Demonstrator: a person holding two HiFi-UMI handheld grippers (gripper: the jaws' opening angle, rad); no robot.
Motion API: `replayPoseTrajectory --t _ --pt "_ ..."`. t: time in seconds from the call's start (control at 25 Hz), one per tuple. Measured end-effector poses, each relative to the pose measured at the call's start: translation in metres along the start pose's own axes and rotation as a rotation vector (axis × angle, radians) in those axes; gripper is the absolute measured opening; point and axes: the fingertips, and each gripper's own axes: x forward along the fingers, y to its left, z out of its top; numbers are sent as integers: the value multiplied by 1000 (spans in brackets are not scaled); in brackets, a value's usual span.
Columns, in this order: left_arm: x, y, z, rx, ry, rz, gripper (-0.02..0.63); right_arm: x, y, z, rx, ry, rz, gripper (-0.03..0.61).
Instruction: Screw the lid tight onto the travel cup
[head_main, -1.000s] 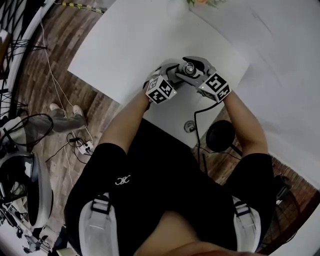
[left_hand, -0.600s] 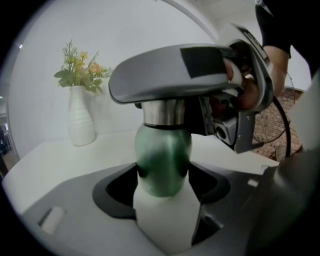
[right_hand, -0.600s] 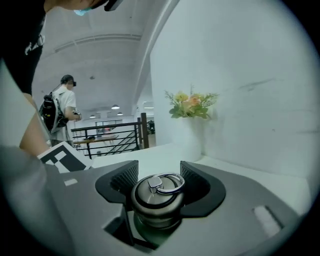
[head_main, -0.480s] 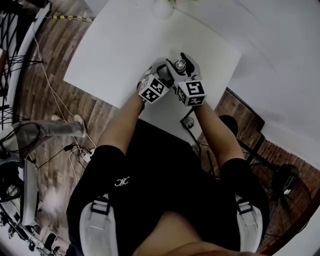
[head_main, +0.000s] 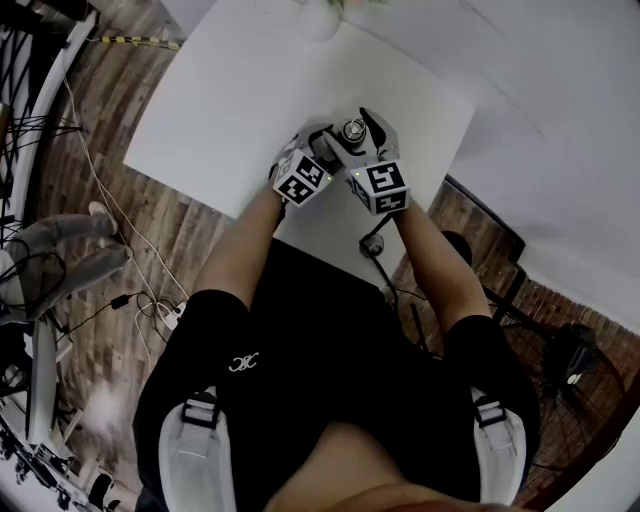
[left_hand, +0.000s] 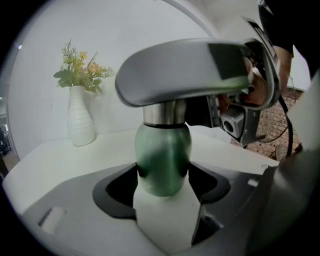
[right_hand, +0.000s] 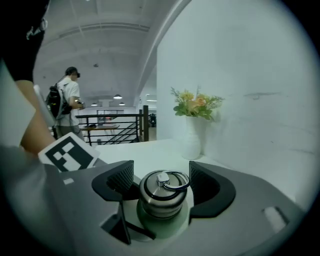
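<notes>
The travel cup (left_hand: 162, 150) has a green body and stands on the white table (head_main: 230, 100). My left gripper (left_hand: 162, 176) is shut on the body, with both pads pressed on its sides. A steel lid (right_hand: 161, 192) with a ring on top sits on the cup's mouth. My right gripper (right_hand: 162, 181) reaches over it from above. Its jaws are opening, the lid stands between them and a gap shows on each side of the lid. In the head view both grippers meet at the cup (head_main: 354, 129) near the table's front right.
A white vase of flowers (right_hand: 192, 135) stands at the table's far edge by the wall. A small round fitting and a black cable (head_main: 372, 245) sit at the near table edge. Cables lie on the wooden floor (head_main: 130, 290). A person with a backpack (right_hand: 65, 100) stands far off.
My right gripper has swung round the cup from its right side toward the near side, its marker cube now close beside the left one. The left gripper has kept its hold.
</notes>
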Motion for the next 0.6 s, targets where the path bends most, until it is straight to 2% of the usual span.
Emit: replayPoseTrajectory --t 0.16,0.28,0.36,0.44,0.52,0.6 --pt "0 0 0 -3 3 -1 371 -13 13 4 -236 72 259 325" --pt "1 1 0 -2 3 -3 371 -18 14 -6 -452 195 427 325" --pt "1 1 0 -2 3 -4 371 -23 19 -21 -622 305 551 325" --pt "0 1 0 -3 4 -3 370 -28 23 -34 -844 417 675 325" --pt "1 2 0 -4 4 0 370 -26 22 -39 -1046 496 752 324" --pt "2 1 1 -6 4 -1 371 -22 19 -38 -1144 553 794 324"
